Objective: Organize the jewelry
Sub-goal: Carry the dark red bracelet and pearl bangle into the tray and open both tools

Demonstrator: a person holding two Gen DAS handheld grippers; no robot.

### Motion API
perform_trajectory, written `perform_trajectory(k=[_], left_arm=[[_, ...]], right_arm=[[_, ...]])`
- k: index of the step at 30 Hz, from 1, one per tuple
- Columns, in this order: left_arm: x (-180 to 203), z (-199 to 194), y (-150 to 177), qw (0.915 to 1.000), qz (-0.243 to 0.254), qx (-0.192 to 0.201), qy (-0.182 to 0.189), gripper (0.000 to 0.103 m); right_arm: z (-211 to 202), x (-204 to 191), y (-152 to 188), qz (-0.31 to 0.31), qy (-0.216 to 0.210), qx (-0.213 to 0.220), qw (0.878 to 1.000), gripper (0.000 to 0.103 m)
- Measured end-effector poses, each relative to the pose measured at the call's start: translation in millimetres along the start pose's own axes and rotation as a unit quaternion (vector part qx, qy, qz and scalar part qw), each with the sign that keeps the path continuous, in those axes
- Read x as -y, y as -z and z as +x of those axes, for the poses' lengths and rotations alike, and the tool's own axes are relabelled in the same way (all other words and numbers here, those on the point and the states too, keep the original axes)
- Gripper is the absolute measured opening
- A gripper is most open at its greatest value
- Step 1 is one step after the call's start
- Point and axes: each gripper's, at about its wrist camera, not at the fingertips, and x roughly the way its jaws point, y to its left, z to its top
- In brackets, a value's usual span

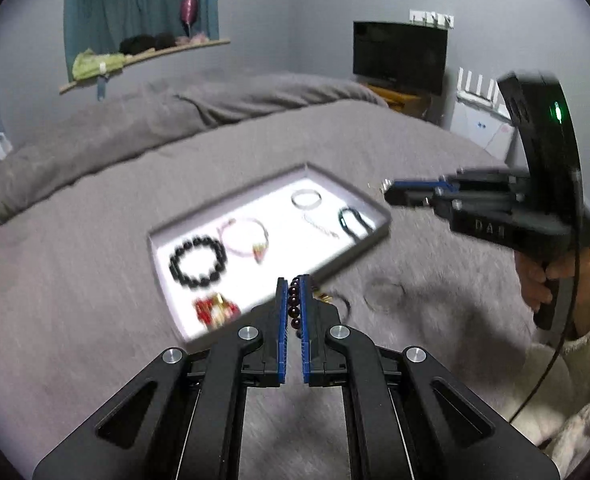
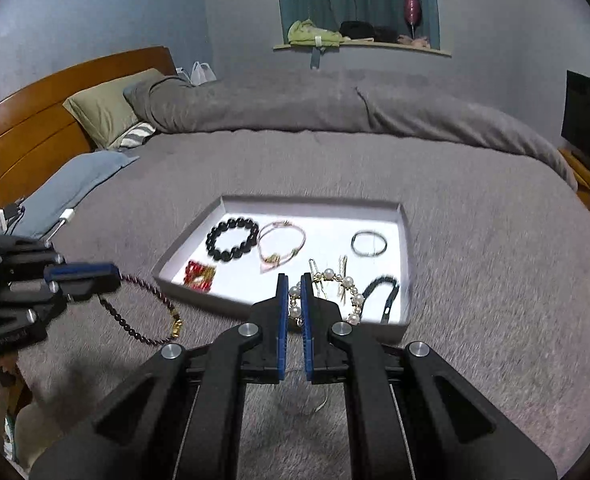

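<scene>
While both grippers grasp a bracelet each, a shallow tray beyond them is already partly filled.

At lower centre of the left wrist view, the left gripper point(image 1: 293, 285) is clenched on a dark red bead bracelet point(image 1: 293, 307), whose free loop hangs at lower left of the right wrist view; at lower centre of that view, the right gripper point(image 2: 294, 280) is clenched on a pearl bracelet point(image 2: 345, 292) that trails toward the tray's near right corner. Just beyond the fingertips, the tray point(image 2: 405, 248) rests on the grey bedspread point(image 2: 495, 260) and holds a black bead bracelet point(image 2: 232, 239), a pink cord bracelet point(image 2: 281, 242), a red ornament point(image 2: 199, 275), a thin bangle point(image 2: 369, 243) and a dark band point(image 2: 383, 290). By this evidence, sorting is well advanced; the two held pieces remain to be laid in the tray.
</scene>
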Motion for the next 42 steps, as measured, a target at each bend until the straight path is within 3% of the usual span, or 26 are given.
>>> perform_trajectory(k=[7,13,18,28,42], left_arm=[[-16,43,-35,0.9998,-0.008,-0.004,-0.017,0.006],[-35,96,-30,0.9975,-0.058,-0.040,0.001,0.006],[-46,128,-10,0.9941,-0.075,-0.077,-0.017,0.006],[-63,147,10,0.9894,-0.096,-0.107,-0.022,0.006],[-48,155,11,0.9903,-0.079,-0.111,-0.022,0.006]], right_arm=[[33,10,-7,0.020,-0.014,-0.016,1.000,0.006],[74,11,-4,0.028,-0.016,-0.049,0.998,0.006],[105,7,1,0.021,-0.010,-0.080,0.996,0.006],[137,9,12,0.025,0.011,-0.123,0.992,0.006],[133,15,12,0.042,0.005,-0.115,0.992,0.006]])
